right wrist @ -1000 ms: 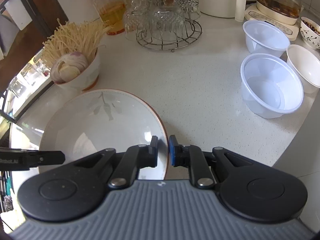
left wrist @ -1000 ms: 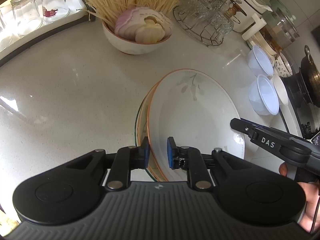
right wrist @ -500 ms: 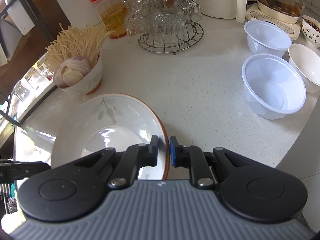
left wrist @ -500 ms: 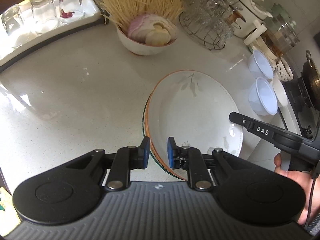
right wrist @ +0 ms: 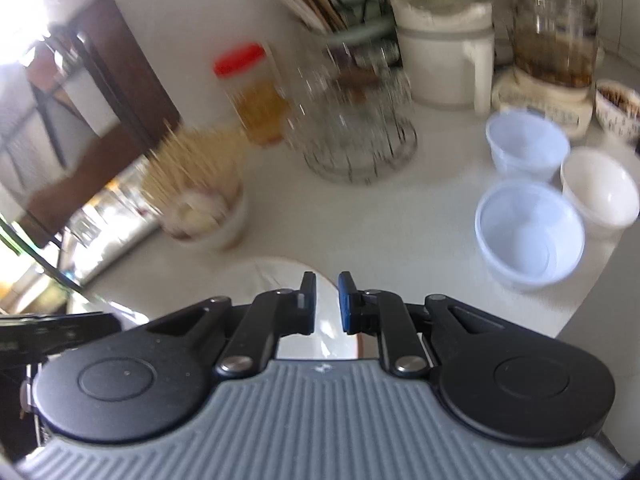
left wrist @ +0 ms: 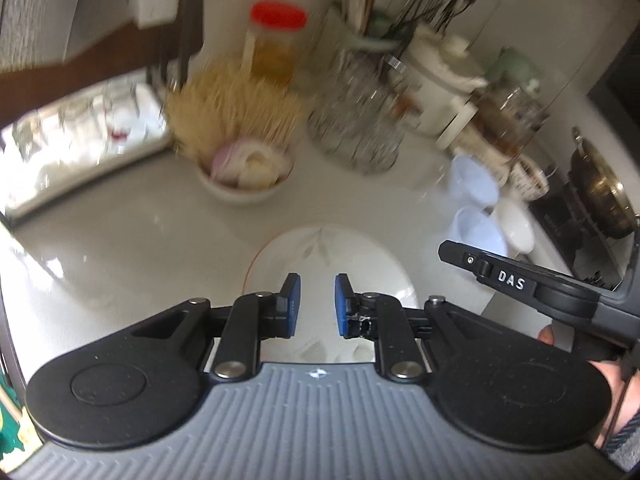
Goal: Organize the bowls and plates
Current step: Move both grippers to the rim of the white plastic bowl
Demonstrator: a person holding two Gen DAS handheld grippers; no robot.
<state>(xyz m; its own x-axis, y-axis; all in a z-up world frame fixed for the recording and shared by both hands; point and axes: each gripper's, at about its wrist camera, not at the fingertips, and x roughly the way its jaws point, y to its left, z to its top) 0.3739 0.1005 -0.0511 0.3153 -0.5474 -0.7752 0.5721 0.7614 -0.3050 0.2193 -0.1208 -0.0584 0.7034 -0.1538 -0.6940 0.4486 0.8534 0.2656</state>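
Note:
A white plate with an orange rim and a leaf print (left wrist: 328, 248) lies on the white counter, stacked on another plate. It also shows in the right wrist view (right wrist: 280, 270). My left gripper (left wrist: 317, 304) is open and empty above the plate's near part. My right gripper (right wrist: 327, 300) is open and empty above the plate's right edge; it shows in the left wrist view (left wrist: 520, 280) as a black arm at the right. Two translucent plastic bowls (right wrist: 528, 232) (right wrist: 526, 144) and a white bowl (right wrist: 600, 188) stand to the right.
A bowl of noodles and onion (left wrist: 244, 160) stands behind the plate. A wire rack of glasses (right wrist: 356, 120), a red-lidded jar (right wrist: 252, 92), a white jug (right wrist: 444, 52) and a kettle (right wrist: 556, 32) line the back. A wok (left wrist: 604, 196) sits far right.
Both grippers have let go of the plate and lifted back from it. Both views have tilted upward and are blurred by motion. The plate now lies flat on the stack.

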